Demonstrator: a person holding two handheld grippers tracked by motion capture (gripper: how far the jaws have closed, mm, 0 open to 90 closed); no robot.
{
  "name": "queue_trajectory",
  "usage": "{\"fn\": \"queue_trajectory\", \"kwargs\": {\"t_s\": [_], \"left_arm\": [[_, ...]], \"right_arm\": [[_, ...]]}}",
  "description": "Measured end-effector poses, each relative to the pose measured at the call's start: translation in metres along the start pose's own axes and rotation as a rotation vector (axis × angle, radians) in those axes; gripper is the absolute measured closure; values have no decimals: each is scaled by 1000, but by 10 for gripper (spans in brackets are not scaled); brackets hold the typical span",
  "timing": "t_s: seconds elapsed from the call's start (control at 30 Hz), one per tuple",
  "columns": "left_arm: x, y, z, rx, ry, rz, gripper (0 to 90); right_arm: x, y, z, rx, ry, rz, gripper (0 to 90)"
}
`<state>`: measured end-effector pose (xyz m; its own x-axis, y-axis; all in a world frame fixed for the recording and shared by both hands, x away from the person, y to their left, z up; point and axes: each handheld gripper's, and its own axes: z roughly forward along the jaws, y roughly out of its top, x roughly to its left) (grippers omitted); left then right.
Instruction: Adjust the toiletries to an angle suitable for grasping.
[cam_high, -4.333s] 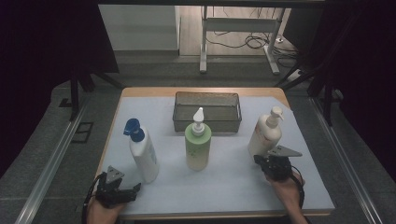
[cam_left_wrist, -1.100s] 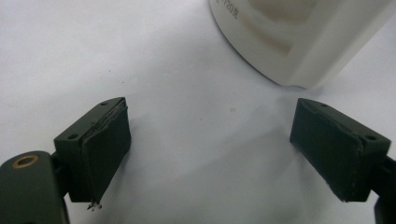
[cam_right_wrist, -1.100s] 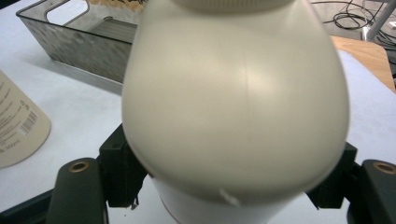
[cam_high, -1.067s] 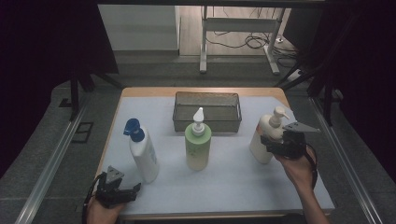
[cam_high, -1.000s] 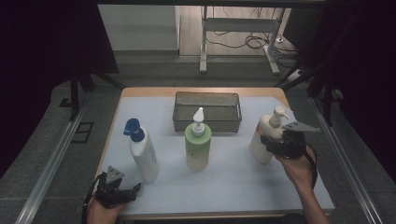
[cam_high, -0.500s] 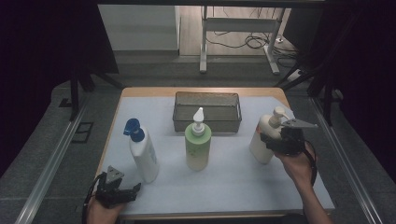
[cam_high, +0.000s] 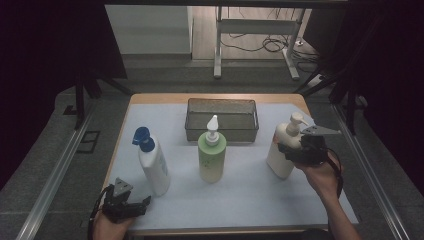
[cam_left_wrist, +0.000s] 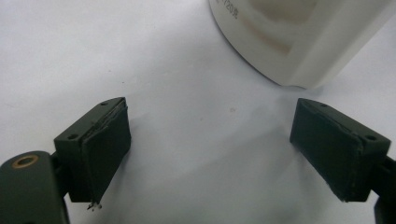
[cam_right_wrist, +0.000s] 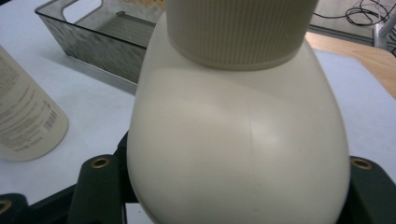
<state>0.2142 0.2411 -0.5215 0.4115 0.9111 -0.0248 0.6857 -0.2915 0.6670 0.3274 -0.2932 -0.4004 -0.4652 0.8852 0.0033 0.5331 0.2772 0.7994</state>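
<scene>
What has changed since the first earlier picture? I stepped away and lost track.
The right gripper left the table's near right edge, moved forward to the cream pump bottle, and its fingers have just been closing around the bottle's body, which now sits between them. The left gripper, the blue-capped bottle, the green bottle and the mesh basket stayed put.

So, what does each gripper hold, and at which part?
Right gripper: the cream pump bottle, gripped at its upper body below the collar. Left gripper: open, holding nothing.

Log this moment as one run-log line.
right gripper: jaws just closing around cream pump bottle | left gripper: open, idle near blue-capped bottle
</scene>
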Motion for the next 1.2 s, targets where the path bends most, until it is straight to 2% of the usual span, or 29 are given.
{"fn": "queue_trajectory", "kwargs": {"t_s": [0.43, 0.63, 1.2], "left_arm": [[0, 0, 0, -1, 0, -1, 120], [0, 0, 0, -3, 0, -3, 120], [0, 0, 0, -1, -1, -1, 120]], "right_arm": [[14, 29, -15, -27, 67, -25, 368], [18, 43, -18, -43, 95, -17, 368], [33, 76, -7, -59, 119, -32, 368]]}}
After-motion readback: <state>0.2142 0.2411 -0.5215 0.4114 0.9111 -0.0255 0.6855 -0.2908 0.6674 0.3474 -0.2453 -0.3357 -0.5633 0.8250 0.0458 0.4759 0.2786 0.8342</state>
